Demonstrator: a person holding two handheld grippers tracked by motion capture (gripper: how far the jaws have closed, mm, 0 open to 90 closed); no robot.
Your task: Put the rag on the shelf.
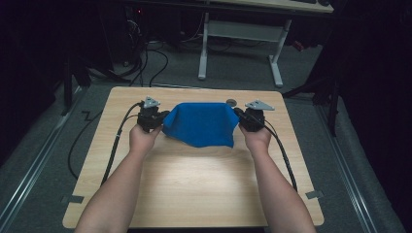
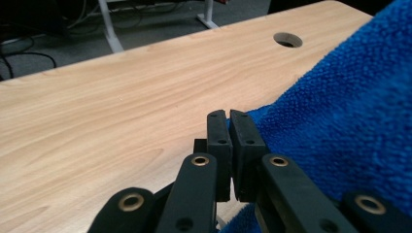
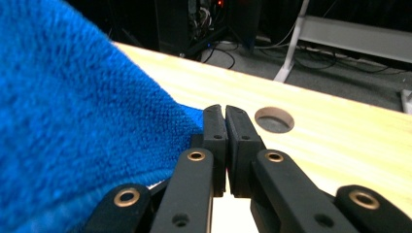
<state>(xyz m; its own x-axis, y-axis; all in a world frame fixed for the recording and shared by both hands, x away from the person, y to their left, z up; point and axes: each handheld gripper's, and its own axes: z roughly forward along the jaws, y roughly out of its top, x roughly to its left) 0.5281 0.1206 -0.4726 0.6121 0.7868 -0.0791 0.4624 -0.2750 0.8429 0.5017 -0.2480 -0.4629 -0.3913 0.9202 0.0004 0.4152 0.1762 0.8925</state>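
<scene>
High view: I hold a pair of tongs in each hand over the far half of a pale wood-grain table [image 1: 194, 184]. The left gripper [image 1: 154, 117] and the right gripper [image 1: 247, 118] each take one upper corner of a blue towel [image 1: 199, 124], which spans the gap between them. Its top edge is stretched fairly level from one set of tongs to the other, and its lower part sags toward me onto the tabletop. I judge the two-corner hold serves to spread the cloth flat for folding or laying out. A round cable hole [image 1: 231, 102] lies just beyond the towel, nearer the right tongs.

Left gripper view: the left gripper [image 2: 229, 116] has its black jaws pressed together, with the towel's corner [image 2: 340, 121] emerging at their right side, so I read them as clamped on the cloth. The fabric is a looped, nubbly terry, soft and thick. Bare wood runs away to the left of the jaws, smooth and matte, with the hole [image 2: 287, 40] ahead.

Right gripper view: the right gripper [image 3: 224, 110] likewise has its jaws closed, pinching the towel [image 3: 73, 111] where a pointed corner meets their left side. The cloth rises steeply leftward, pulled taut. The round hole [image 3: 274, 119] sits just ahead of the tips.
</scene>
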